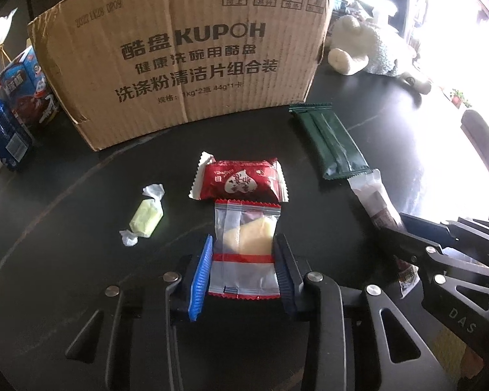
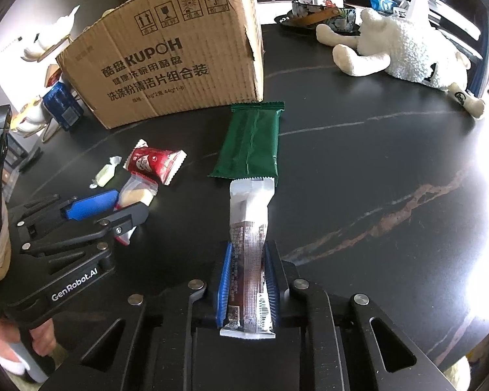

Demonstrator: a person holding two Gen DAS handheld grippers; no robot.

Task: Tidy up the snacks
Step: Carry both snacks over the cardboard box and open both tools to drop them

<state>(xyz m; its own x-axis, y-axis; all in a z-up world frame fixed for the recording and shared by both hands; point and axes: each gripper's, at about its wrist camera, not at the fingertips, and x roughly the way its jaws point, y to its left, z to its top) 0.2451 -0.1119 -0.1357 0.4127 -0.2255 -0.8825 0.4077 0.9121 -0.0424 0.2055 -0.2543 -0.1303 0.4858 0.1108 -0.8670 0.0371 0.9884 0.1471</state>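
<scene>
My left gripper is shut on a clear packet with red trim and a pale yellow cake inside; its blue pads press both long sides as it lies on the black table. In the right wrist view the same gripper holds that packet at the left. My right gripper is shut on a long silver and brown bar packet. The bar's far end touches a dark green packet. A red packet and a pale green wrapped candy lie nearby.
A tall open cardboard box stands behind the snacks. Blue and red snack cartons stand to its left. A white plush sheep lies at the back right, with a patterned bowl behind it. A hand grips the left tool.
</scene>
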